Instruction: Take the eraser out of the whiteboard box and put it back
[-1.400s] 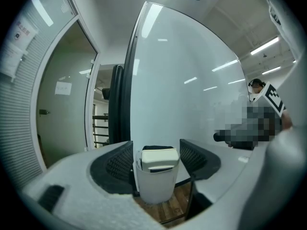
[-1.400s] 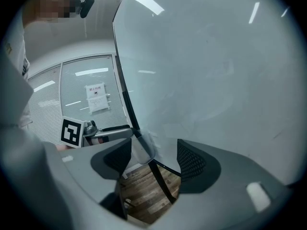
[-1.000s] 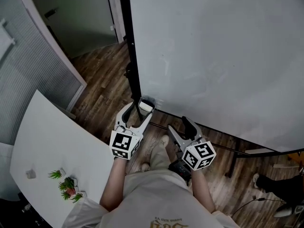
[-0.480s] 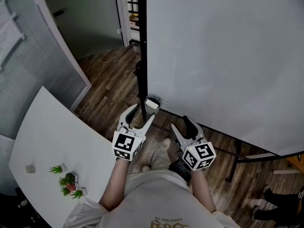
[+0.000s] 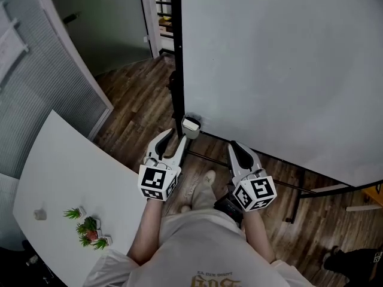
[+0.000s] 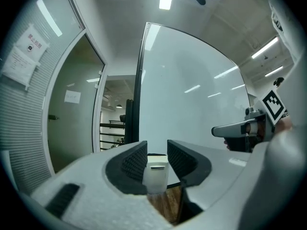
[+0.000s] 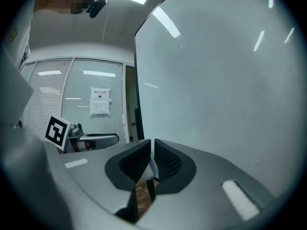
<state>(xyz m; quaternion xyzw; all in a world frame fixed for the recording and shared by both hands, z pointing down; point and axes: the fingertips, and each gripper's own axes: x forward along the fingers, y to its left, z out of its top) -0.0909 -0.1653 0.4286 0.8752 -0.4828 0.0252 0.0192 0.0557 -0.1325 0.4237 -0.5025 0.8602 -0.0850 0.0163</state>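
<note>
A small white whiteboard box (image 5: 190,125) hangs at the lower left corner of the big whiteboard (image 5: 287,70), beside its black post. No eraser can be made out; the box's top looks dark. My left gripper (image 5: 173,139) points at the box from just short of it. Its jaws have just been closing, a gap is left, and nothing is between the pads. The box (image 6: 156,174) shows beyond that gap in the left gripper view. My right gripper (image 5: 237,148) hovers before the board's lower edge, to the right of the box. Its jaws have just closed to a thin slit on nothing (image 7: 153,150).
A white table (image 5: 66,172) with small potted plants (image 5: 88,231) lies close at my left. A glass partition with blinds (image 5: 36,70) and a doorway stand beyond it. The whiteboard's stand bar (image 5: 287,187) runs low over the wooden floor.
Both grippers have risen a little toward the whiteboard's lower edge. The right gripper's jaws went from wide apart to nearly together, and the left gripper's jaws narrowed.
</note>
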